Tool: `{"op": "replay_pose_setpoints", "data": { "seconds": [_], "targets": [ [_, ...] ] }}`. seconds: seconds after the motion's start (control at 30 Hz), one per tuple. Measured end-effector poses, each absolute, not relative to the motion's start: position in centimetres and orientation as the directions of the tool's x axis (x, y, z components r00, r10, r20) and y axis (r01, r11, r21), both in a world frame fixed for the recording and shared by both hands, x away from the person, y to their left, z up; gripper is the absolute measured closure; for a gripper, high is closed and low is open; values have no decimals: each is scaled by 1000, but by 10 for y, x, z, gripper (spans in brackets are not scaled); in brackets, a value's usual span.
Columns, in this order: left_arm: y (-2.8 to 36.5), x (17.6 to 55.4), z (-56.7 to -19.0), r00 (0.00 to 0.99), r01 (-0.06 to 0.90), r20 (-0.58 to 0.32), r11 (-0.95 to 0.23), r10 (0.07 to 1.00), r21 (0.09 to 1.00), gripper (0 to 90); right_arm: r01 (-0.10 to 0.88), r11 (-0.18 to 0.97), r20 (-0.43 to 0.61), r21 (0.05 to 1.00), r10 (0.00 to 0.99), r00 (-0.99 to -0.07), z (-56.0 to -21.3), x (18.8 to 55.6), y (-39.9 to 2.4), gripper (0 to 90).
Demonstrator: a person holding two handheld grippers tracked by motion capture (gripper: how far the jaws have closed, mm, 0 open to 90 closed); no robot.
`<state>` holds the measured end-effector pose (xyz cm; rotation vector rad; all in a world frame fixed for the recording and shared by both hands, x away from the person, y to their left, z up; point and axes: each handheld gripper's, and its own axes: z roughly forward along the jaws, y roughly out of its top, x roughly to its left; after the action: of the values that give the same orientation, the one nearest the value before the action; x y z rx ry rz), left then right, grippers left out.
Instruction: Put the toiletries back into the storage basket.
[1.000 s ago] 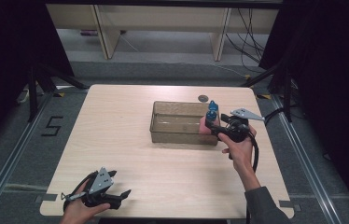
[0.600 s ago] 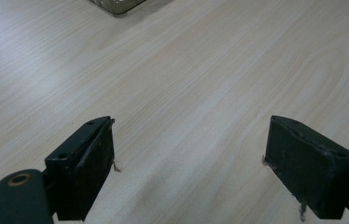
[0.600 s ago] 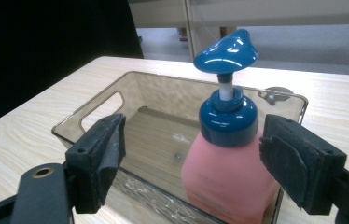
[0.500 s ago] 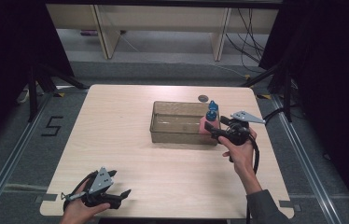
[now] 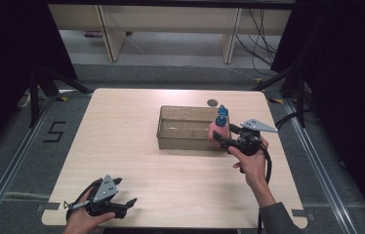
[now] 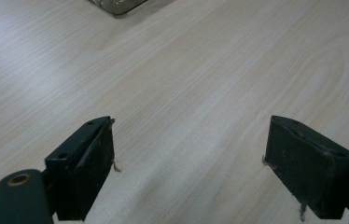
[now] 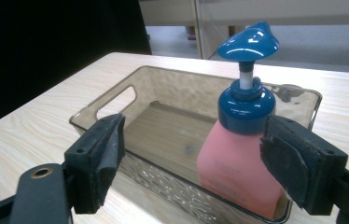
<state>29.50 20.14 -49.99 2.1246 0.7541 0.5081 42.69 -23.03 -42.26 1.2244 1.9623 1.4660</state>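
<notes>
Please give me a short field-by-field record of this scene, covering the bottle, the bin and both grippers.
bottle: pink pump bottle with blue cap, upright inside the bin at its end nearest the right gripper
bin: clear brownish bin, on the table, otherwise bare inside
table: light wood table
right gripper: right gripper at the bin's end, jaws open, no pad pressing on the bottle
left gripper: left gripper low over the table at its near edge, jaws open, nothing between them
small item: dark round disc behind the bin

A pale wood-grain bench (image 5: 136, 146) carries a clear, smoky plastic bin (image 5: 185, 132) right of centre. A small dark round disc (image 5: 212, 102) lies just behind the bin, near the far edge.
</notes>
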Motion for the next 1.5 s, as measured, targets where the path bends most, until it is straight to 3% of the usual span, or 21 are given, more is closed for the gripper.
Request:
{"op": "replay_pose_setpoints", "data": {
  "seconds": [0.2,0.6,1.03,1.37,1.4,1.5],
  "targets": [
    [202,295,-500,742,341,95,-496,664,799,153,435,32,228,900,815,-533,-424,422,-227,228],
    [202,295,-499,744,338,106,-509,659,791,153,411,74,180,909,818,-546,-427,419,-233,228],
    [203,296,-499,746,341,103,-511,658,789,153,423,48,213,905,809,-548,-426,410,-229,227],
    [203,296,-500,741,345,104,-509,664,789,153,408,95,176,908,797,-577,-428,406,-228,227],
    [203,296,-500,740,344,106,-510,664,789,153,439,61,225,897,790,-570,-429,403,-225,227],
    [203,296,-499,748,339,105,-512,656,789,153,410,83,189,908,793,-579,-431,404,-226,228]
  ]
}}
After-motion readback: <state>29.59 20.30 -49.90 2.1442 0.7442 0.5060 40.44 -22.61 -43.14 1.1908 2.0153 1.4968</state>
